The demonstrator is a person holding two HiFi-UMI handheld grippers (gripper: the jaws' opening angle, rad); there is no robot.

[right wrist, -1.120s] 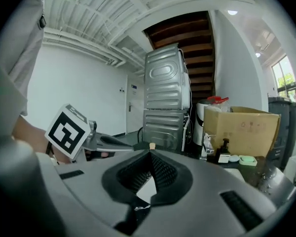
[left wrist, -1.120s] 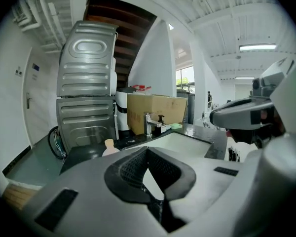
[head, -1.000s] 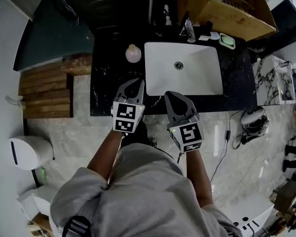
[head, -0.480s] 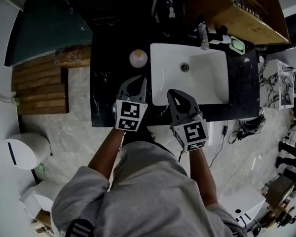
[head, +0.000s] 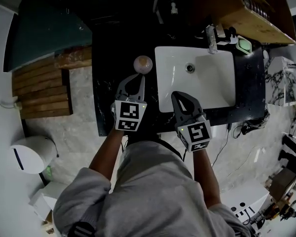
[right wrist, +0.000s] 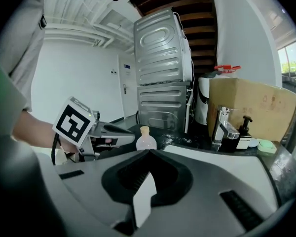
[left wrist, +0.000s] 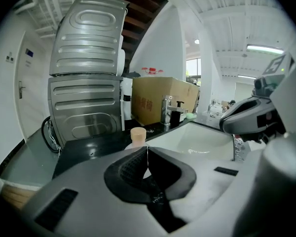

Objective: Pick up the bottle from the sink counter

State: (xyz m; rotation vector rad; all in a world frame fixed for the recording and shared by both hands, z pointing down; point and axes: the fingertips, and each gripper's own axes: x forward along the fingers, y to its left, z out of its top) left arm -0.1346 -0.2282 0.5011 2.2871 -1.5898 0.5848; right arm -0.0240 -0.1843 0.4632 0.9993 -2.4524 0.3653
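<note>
Held out ahead of the person side by side and tilted downward, the left tongs were closed on nothing. The right tongs, at the near rim of the sink, had their tips together too. Just past the left tips the bottle stood upright on the dark desk beside the sink's left edge, long axis vertical, cap up.
</note>
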